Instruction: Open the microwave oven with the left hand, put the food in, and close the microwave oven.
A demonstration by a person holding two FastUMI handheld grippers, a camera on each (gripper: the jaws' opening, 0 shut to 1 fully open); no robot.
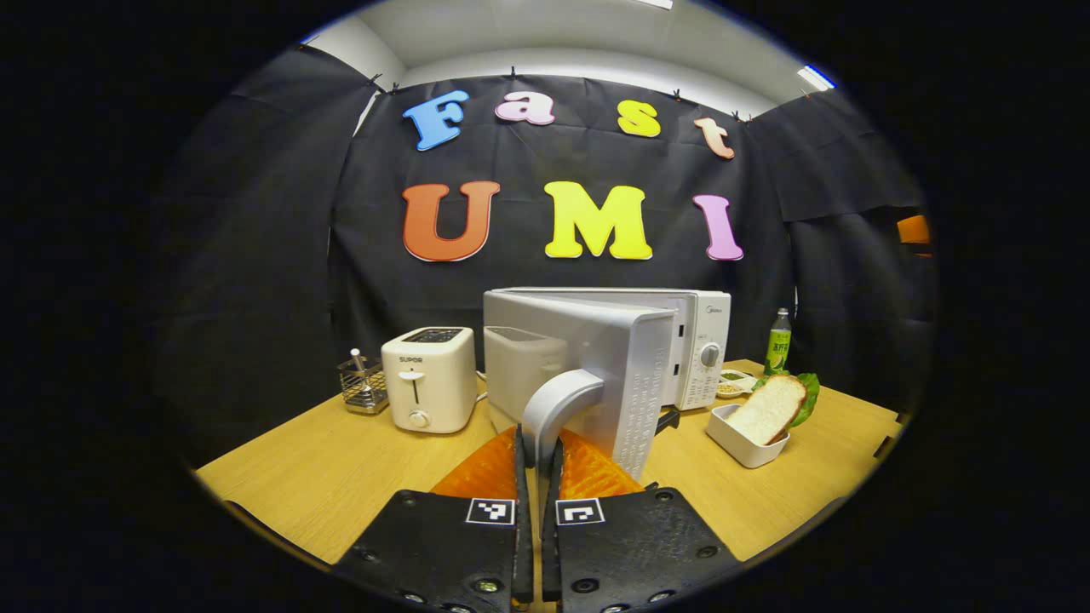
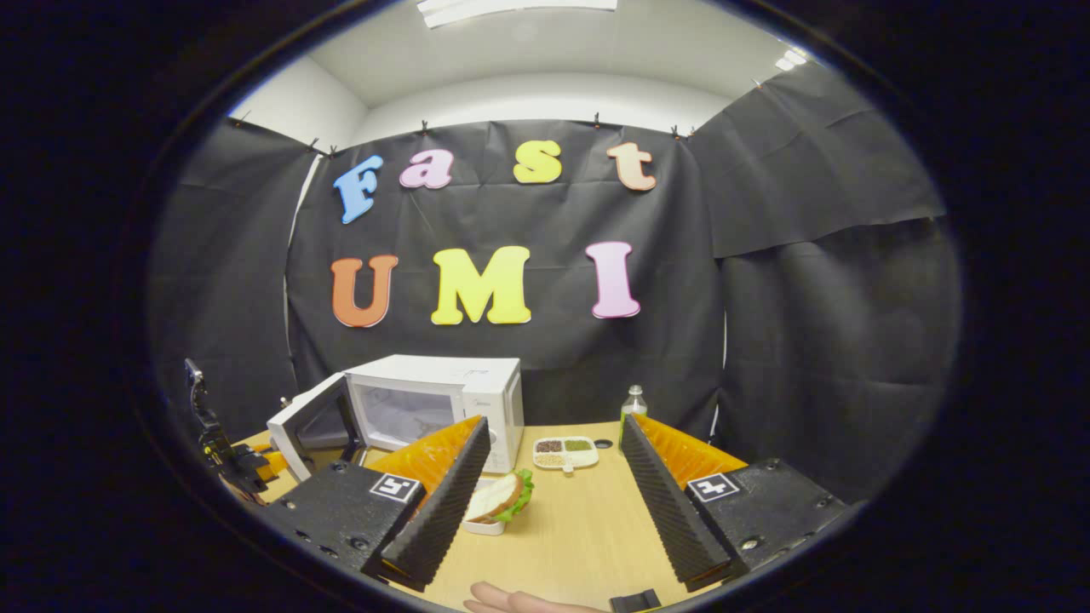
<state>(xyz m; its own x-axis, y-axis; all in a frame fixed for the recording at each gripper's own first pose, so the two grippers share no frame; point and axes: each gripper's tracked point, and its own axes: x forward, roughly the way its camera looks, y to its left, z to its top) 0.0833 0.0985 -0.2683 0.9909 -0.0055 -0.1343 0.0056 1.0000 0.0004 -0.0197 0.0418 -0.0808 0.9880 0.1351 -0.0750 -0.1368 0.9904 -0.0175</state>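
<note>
Tabletop (image 1: 341, 477): one microwave (image 1: 681, 340), left claw (image 1: 538, 460) pinching its handle (image 1: 558, 404); right claw (image 2: 553, 477) spread.

A staged kitchen booth: black cloth wall (image 2: 809, 323), wooden table (image 2: 579, 528), microwave (image 2: 443, 400), toaster (image 1: 428, 377).

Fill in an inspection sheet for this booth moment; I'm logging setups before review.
Surface: wooden table, bare in front.
Job's things: white microwave, its door swung partly open; sandwich with lettuce in a white dish, right of the microwave, apart from it.
Clutter: white toaster; wire rack; green bottle; divided snack tray.
Grippers: left claw shut on the door handle; right claw open, holding nothing, facing the sandwich.
Cables: a short white cord behind the toaster; otherwise nothing seen.
Surroundings: black cloth wall, white ceiling with lights; a hand at the table's near edge.
</note>
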